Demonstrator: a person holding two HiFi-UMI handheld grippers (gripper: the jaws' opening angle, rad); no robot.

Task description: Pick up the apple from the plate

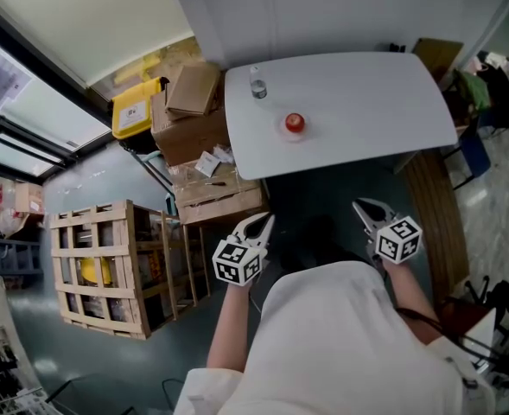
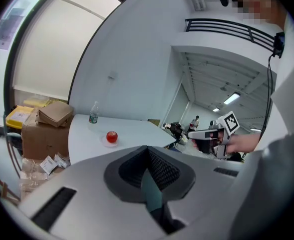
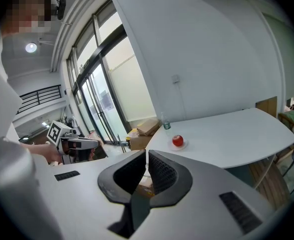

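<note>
Red apple, apparently on plate, far beyond fingers

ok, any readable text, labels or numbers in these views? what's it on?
No text can be read in any view.
Label on yellow bin: print too small to read.
Label on water bottle: too small to read.
Packets by the cardboard boxes: print blurred.
Left cube on left gripper and right cube on right gripper: black-and-white square markers, no letters.
</note>
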